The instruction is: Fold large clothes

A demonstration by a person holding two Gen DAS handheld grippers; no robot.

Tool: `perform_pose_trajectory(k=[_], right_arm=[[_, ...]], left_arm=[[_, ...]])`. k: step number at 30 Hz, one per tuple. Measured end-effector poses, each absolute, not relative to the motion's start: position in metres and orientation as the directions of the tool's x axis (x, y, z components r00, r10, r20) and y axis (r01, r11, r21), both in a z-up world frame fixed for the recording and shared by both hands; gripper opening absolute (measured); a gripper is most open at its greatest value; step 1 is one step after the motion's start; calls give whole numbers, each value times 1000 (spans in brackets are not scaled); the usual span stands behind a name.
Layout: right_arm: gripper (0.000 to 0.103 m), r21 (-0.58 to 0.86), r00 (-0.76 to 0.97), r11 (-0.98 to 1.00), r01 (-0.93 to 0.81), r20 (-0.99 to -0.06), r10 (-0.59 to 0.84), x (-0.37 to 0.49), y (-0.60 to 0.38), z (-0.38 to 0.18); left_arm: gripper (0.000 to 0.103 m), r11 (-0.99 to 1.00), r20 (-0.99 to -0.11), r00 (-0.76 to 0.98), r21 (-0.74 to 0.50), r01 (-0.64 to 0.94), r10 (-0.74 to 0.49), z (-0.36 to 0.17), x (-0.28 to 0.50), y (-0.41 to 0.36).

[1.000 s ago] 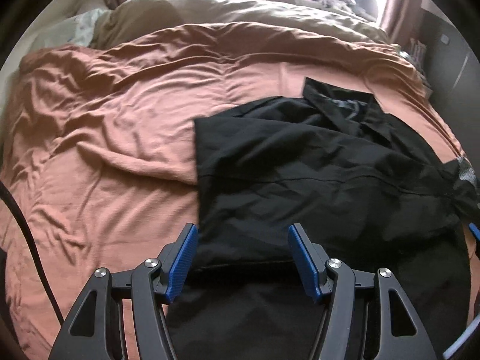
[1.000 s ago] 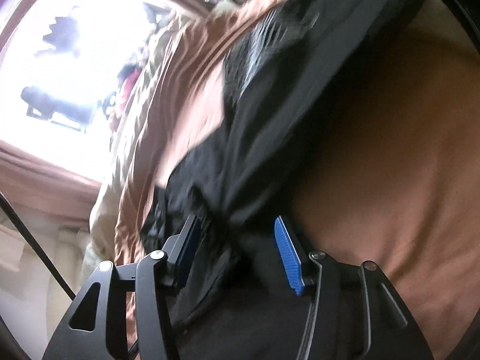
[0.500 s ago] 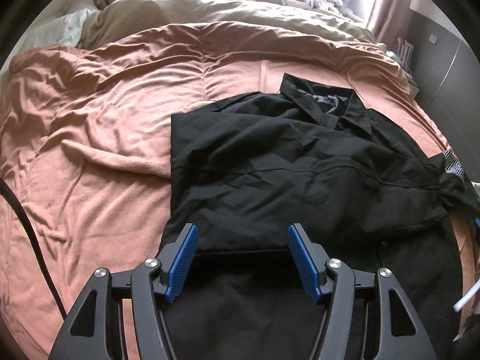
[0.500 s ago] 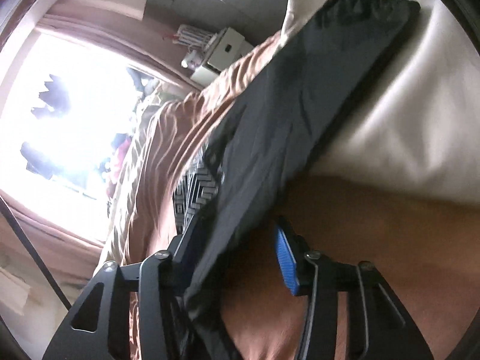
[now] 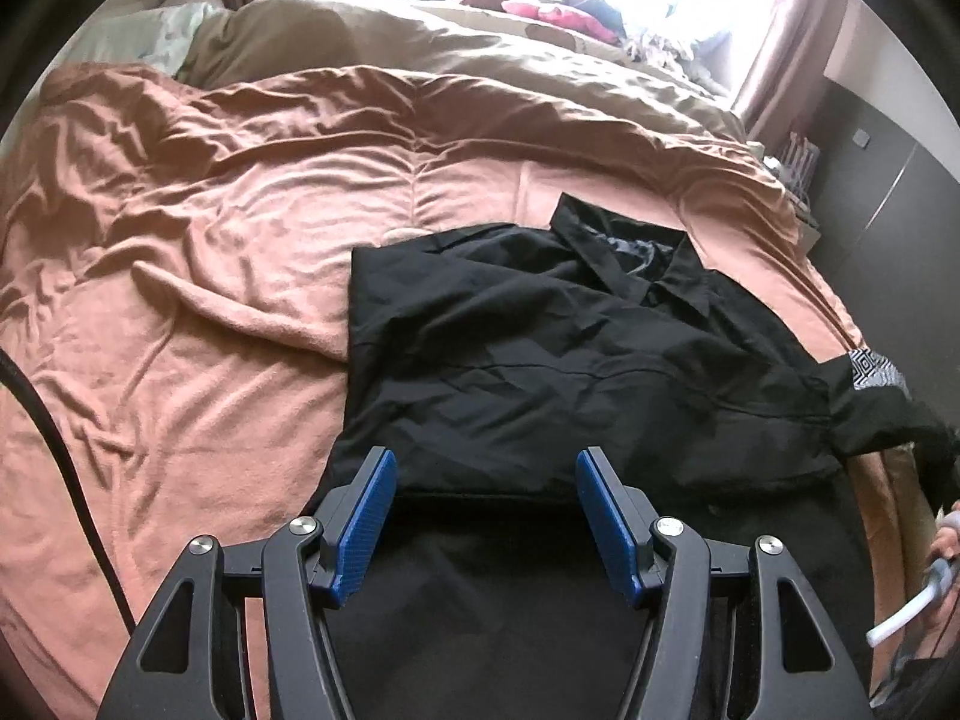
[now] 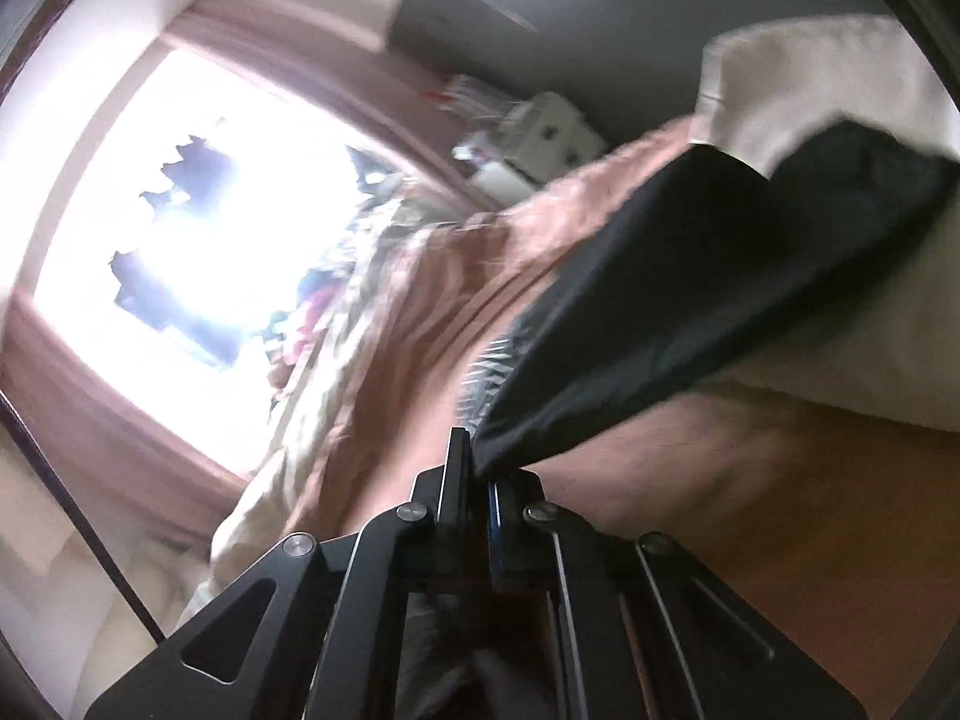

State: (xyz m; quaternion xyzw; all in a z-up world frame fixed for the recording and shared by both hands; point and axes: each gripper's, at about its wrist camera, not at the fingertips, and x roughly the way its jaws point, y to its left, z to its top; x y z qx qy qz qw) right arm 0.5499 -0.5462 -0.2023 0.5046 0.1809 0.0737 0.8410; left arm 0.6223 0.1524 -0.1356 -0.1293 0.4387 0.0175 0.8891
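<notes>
Left wrist view: a black shirt (image 5: 576,372) lies on the rust blanket (image 5: 198,276) that covers the bed, collar (image 5: 624,252) at the far end, its body partly folded so that a straight folded edge runs across the near part. On the shirt's right side a sleeve (image 5: 870,414) stretches off toward the picture's edge, with a patch of black-and-white patterned lining showing at its root. Beyond the shirt a beige duvet (image 5: 480,54) covers the far part of the bed. The left gripper (image 5: 486,516) hangs over the shirt's near hem with its blue pads wide apart and nothing between them; whether it touches the cloth cannot be told. A hand (image 5: 942,540) shows just right of the shirt's hem.

Right wrist view, blurred: the right gripper (image 6: 474,480) has just closed, its jaws pressed together on the end of the sleeve (image 6: 690,300), which runs up and away from the tips to the right, lifted off the blanket (image 6: 432,324). Behind the sleeve lies a cream pillow (image 6: 828,78).
</notes>
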Motion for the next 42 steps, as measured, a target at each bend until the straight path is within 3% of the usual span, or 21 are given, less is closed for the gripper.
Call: perform_pose_trajectory(k=[7,14,22,26,30,32,34,35,42], right_arm=[[2,854,878,498,-150,-117,464,538,-486,-162],[2,808,788,524,-271,-126,603,547,-420,-148],[2,727,626,636,-260,-375,684,597,-334,-167],[2,691,529,706,-155,-546,650,624,-309,-184],[5,701,445,711,-51,-622,645,643,-309,-200],[15,739,437,673,-26,-597,673,639,-319,-196],[45,777,448,629,-7,-560,697,636,-329,-191],[68,784,467,621,8,-552,691,632,-338,-193],[71,840,595,516,169,-504,626,596,-408,-210]], left_arm=[[64,969,-779,623,-206,-137,-78,-125,609,158],[64,971,-771,634,-186,-147,-52,-114,593,173],[64,971,-769,638,-180,-157,-40,-109,582,186],[64,968,-768,639,-188,-164,-42,-110,579,188],[64,963,-770,636,-208,-170,-54,-111,575,185],[64,958,-765,641,-220,-183,-53,-109,572,183],[65,948,-751,660,-235,-215,-36,-106,565,180],[67,941,-748,663,-253,-226,-41,-106,562,177],[67,922,-743,668,-280,-266,-33,-106,563,149]])
